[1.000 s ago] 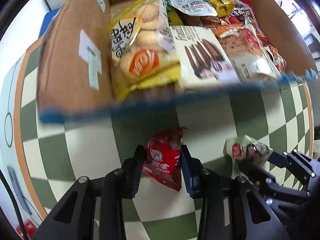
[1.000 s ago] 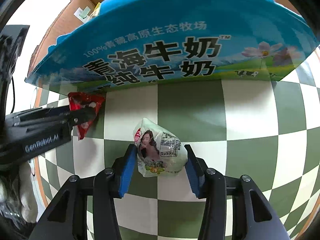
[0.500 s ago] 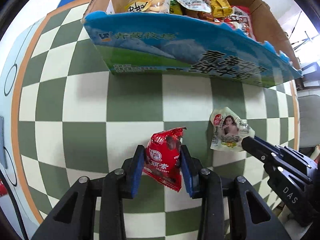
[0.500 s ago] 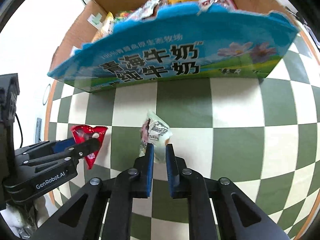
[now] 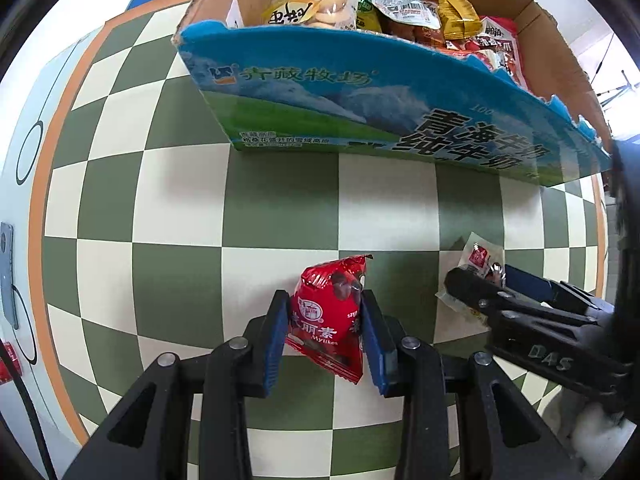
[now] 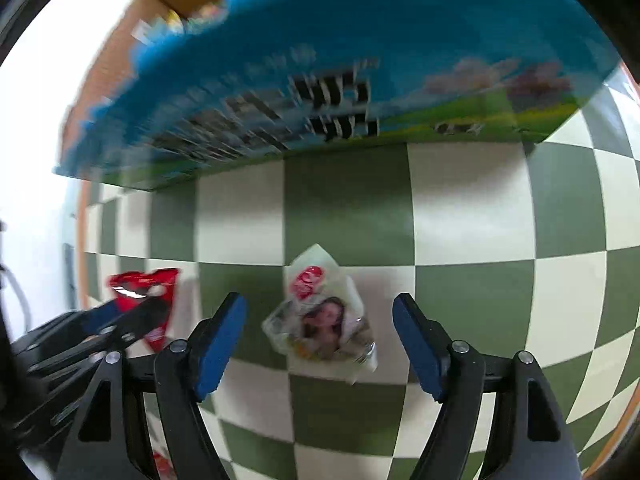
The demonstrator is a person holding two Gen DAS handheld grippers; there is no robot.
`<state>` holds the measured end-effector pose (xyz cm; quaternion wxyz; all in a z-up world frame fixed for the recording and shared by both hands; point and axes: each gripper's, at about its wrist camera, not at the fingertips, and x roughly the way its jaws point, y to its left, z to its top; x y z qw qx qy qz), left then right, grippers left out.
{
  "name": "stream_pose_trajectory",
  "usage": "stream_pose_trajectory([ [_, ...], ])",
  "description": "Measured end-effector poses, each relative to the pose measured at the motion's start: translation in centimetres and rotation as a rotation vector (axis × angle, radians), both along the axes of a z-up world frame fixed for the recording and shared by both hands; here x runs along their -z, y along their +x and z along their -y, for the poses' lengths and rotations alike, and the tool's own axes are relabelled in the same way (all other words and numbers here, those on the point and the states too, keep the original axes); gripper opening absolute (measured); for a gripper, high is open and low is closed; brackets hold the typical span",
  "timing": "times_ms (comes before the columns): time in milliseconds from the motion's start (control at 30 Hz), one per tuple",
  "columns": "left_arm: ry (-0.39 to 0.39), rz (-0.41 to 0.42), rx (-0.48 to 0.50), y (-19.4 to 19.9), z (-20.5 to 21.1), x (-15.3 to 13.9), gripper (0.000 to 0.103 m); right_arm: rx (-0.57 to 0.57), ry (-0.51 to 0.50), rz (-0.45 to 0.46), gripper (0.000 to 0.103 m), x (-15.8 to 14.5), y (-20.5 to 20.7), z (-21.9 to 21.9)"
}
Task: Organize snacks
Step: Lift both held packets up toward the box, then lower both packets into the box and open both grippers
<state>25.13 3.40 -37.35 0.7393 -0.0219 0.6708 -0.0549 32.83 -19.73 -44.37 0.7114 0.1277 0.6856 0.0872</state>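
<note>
Left wrist view: your left gripper [image 5: 326, 334] clamps the red snack packet [image 5: 330, 312] between its pads above the checkered table [image 5: 180, 240]; the foil is slick and could slide out on the way to the snack box [image 5: 360, 92], whose raised blue wall you must clear. Right wrist view: your right gripper [image 6: 320, 340] has just been opening and stands wide, the white snack pouch [image 6: 324, 320] lying loose between the pads, ungripped. Close off-centre and it may squirt aside. The two tools work near each other; mind a collision.
</note>
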Motion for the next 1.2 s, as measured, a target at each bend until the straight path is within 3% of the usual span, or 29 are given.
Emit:
stream_pose_trajectory([
  [33, 0.000, -0.002, 0.000, 0.0, -0.1, 0.0, 0.032, -0.007, -0.015, -0.019, 0.079, 0.5, 0.0, -0.2],
  [100, 0.003, -0.005, 0.003, 0.0, 0.1, 0.3, 0.032, -0.029, -0.064, 0.039, 0.073, 0.0, 0.1, -1.1],
  [167, 0.009, -0.005, 0.006, -0.1, 0.1, 0.4, 0.032, -0.055, -0.111, 0.058, 0.048, -0.3, 0.0, -1.7],
  [233, 0.005, -0.011, 0.008, 0.0, 0.7, 0.7, 0.032, -0.079, -0.125, 0.085, 0.047, -0.7, -0.1, -2.2],
  [267, 0.007, -0.010, 0.008, 0.0, 0.8, 0.7, 0.032, -0.085, -0.125, 0.098, 0.041, -0.9, -0.3, -2.2],
  [500, -0.024, -0.014, -0.003, -0.1, 1.5, 0.8, 0.032, -0.014, -0.039, 0.126, 0.038, -3.0, -1.3, 0.5],
  [567, -0.029, -0.009, -0.004, -0.5, 1.6, 0.6, 0.032, 0.009, -0.002, 0.123, 0.031, -3.8, -1.5, 1.6],
  [800, -0.053, 0.019, 0.014, -1.6, 3.0, -2.3, 0.032, 0.038, 0.046, 0.155, 0.025, -7.2, -2.8, 4.5],
  [967, -0.091, 0.075, 0.036, -1.9, 4.4, -6.2, 0.032, 0.057, 0.090, 0.181, 0.025, -9.2, -3.2, 5.5],
  [1200, -0.166, 0.187, 0.080, 1.6, 6.3, -14.6, 0.032, 0.081, 0.177, 0.315, 0.025, -17.3, -2.1, 6.8],
])
